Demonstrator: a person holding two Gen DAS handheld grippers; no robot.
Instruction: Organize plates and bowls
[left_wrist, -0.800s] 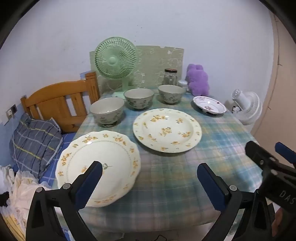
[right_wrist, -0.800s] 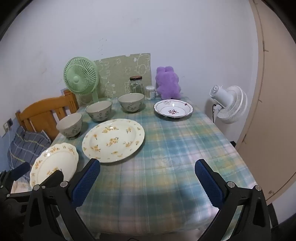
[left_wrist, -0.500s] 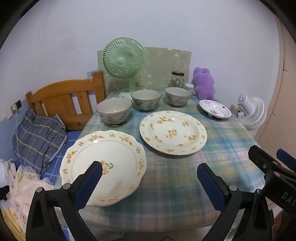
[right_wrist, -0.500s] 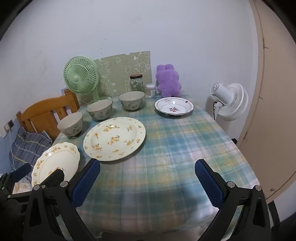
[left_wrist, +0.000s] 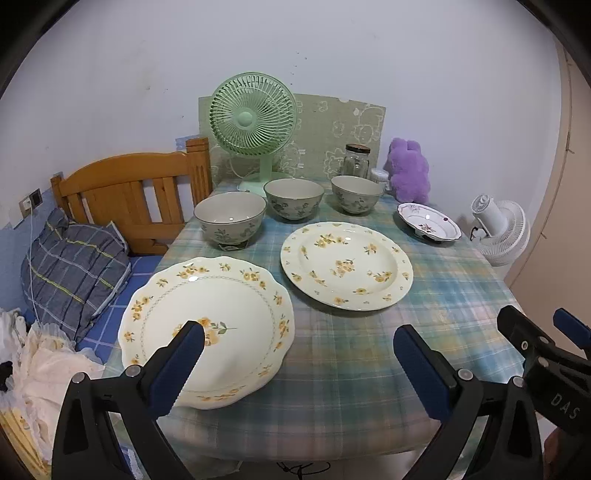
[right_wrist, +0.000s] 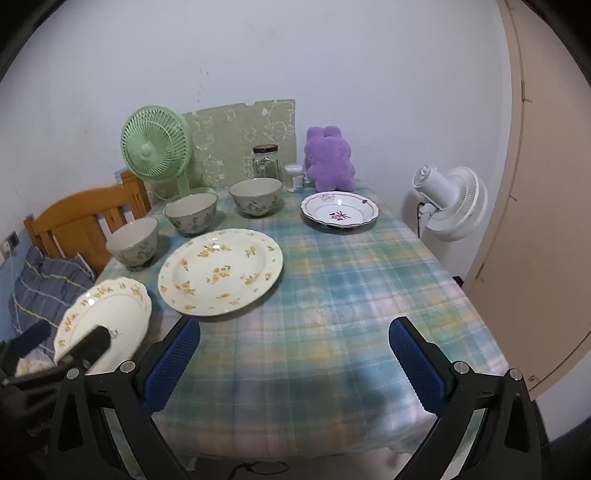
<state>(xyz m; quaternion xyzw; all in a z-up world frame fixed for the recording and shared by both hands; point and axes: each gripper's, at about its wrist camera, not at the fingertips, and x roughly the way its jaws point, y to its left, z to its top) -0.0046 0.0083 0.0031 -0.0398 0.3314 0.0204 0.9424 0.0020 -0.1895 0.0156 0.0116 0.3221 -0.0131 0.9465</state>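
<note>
Grippers first: the left gripper (left_wrist: 295, 354) has its blue-padded jaws spread wide with nothing between them, and the right gripper (right_wrist: 291, 354) is spread just as wide and equally empty; both hang over the near edge of the tabletop (left_wrist: 369, 376), which wears a blue-green plaid cloth.

Taking the large round cream plate with yellow flowers (left_wrist: 346, 264) as the landmark — it lies flat near the middle of the tabletop — the scalloped cream plate with a yellow flower rim (left_wrist: 207, 326) sits just beside it on the near left, at the tabletop's left edge, with the left gripper's left finger in front of its near part. Behind the round plate three grey-green ceramic bowls with dark leaf prints stand upright in a row, apart from one another: the left bowl (left_wrist: 229, 218), the middle bowl (left_wrist: 294, 198) and the right bowl (left_wrist: 356, 194). To the back right of the round plate is a small white scalloped dish with a purple flower (right_wrist: 340, 211).

Further behind the bowls — against the wall — stand a mint-green desk fan (left_wrist: 253, 123), a clear glass jar with a dark lid (left_wrist: 357, 160) and a purple plush toy (left_wrist: 409, 171). Off the tabletop's right side stands a white fan (right_wrist: 448, 203); off its left side is a wooden bed headboard (left_wrist: 129, 192).
</note>
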